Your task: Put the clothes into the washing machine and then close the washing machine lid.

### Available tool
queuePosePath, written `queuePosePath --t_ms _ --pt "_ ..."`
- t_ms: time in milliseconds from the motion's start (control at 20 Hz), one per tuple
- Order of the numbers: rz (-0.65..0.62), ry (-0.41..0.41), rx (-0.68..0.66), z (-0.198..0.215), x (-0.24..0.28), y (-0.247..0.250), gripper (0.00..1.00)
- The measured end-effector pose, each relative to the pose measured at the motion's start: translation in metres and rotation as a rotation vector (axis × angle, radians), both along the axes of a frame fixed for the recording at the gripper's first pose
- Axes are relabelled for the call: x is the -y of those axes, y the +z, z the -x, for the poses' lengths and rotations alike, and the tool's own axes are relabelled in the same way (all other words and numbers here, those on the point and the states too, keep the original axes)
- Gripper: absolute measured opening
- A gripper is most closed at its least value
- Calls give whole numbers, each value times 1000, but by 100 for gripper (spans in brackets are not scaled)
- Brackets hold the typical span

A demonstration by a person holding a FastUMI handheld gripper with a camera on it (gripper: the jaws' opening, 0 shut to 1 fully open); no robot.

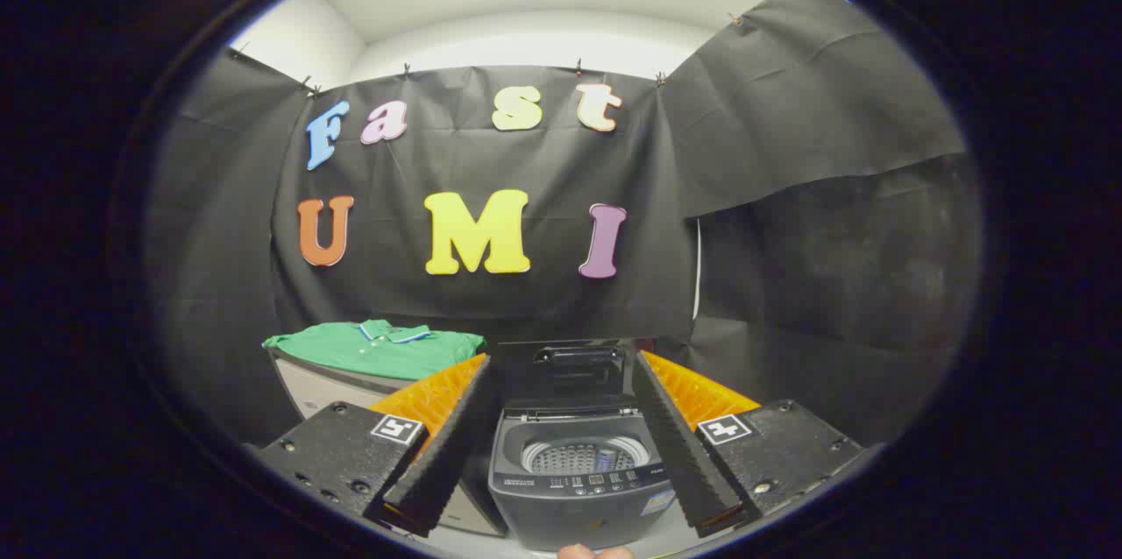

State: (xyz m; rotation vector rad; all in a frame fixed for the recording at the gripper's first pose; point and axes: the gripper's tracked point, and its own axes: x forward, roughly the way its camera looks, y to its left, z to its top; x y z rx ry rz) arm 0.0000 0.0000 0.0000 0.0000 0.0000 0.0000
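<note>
Two fingers of the gripper (561, 445) stand spread wide with nothing between them, framing the washing machine (578, 476) just ahead, its lid (574, 371) raised upright over the bare drum. One green shirt (377, 349) lies folded on a surface (316, 388) beyond the left finger, beside the machine.

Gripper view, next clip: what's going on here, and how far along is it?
A person's handheld gripper hangs open and holds nothing, its fingers spread to either side of a small top-load washing machine just ahead. The washer's lid stands raised, and the drum looks empty as far as it shows. A green polo shirt lies folded on a cabinet beside the machine, beyond the fingers, untouched. Nothing has been loaded yet.
</note>
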Motion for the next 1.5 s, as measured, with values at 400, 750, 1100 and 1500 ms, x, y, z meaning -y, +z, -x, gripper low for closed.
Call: queuePosePath --t_ms 400,750,1100,1500 --pt "62 38 -21 -8 -2 -12 99" --pt "67 75 -7 -7 -7 -7 99" --pt "64 86 -25 -4 -19 -7 99" --pt "49 103 -59 -12 -79 7 99"
